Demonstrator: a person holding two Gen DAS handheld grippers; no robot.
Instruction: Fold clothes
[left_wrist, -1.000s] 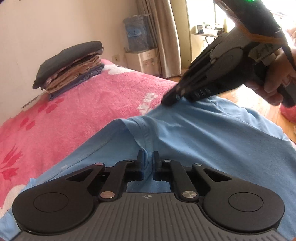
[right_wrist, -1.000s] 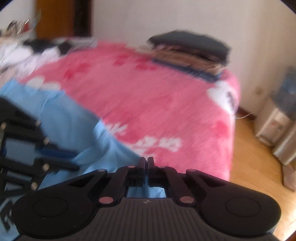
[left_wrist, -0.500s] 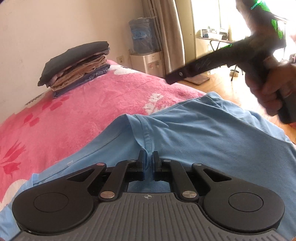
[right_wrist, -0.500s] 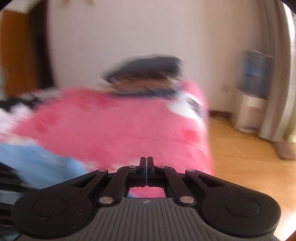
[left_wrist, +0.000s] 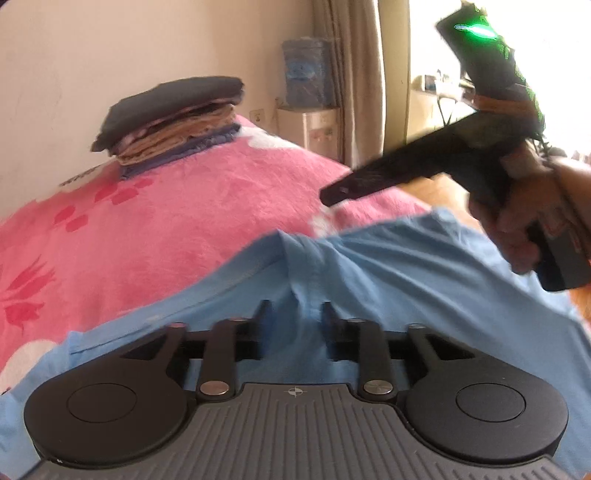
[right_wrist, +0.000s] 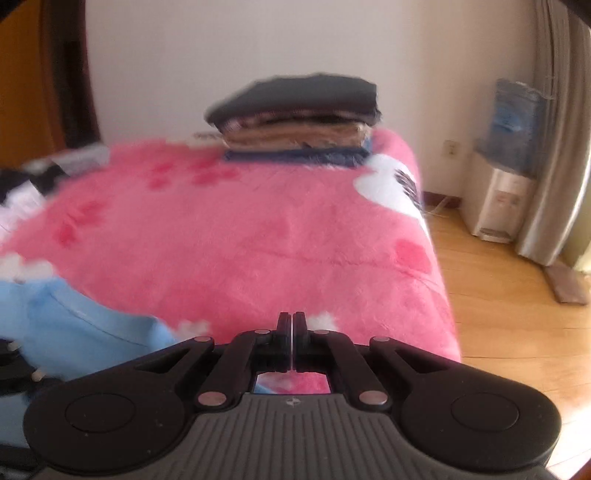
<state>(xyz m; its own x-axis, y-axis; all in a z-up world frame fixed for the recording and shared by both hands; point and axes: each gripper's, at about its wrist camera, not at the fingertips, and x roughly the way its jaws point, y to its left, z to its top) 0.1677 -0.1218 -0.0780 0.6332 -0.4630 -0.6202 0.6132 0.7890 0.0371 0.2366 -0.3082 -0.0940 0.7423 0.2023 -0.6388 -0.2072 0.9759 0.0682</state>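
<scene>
A light blue shirt (left_wrist: 388, 273) lies spread on the pink bed cover (left_wrist: 177, 221). My left gripper (left_wrist: 295, 312) hovers low over a raised fold of the shirt; its jaws are opening, with the fold standing between them but not pinched. My right gripper (right_wrist: 291, 325) is shut with nothing in it, above the bed near its front right corner. In the left wrist view that right gripper (left_wrist: 332, 194) hangs above the shirt's far edge, held by a hand (left_wrist: 532, 218). The shirt's edge (right_wrist: 85, 325) shows at the lower left of the right wrist view.
A stack of folded clothes (right_wrist: 299, 118) with a dark garment on top sits at the far end of the bed by the wall. A water dispenser (right_wrist: 506, 166) and curtain (right_wrist: 557, 140) stand right of the bed on the wooden floor (right_wrist: 517, 306). More clothing (right_wrist: 33, 181) lies at the far left.
My left gripper's jaws have spread apart and let go of the shirt fold. My right gripper has lifted off the shirt, empty, and swung right to face the folded stack.
</scene>
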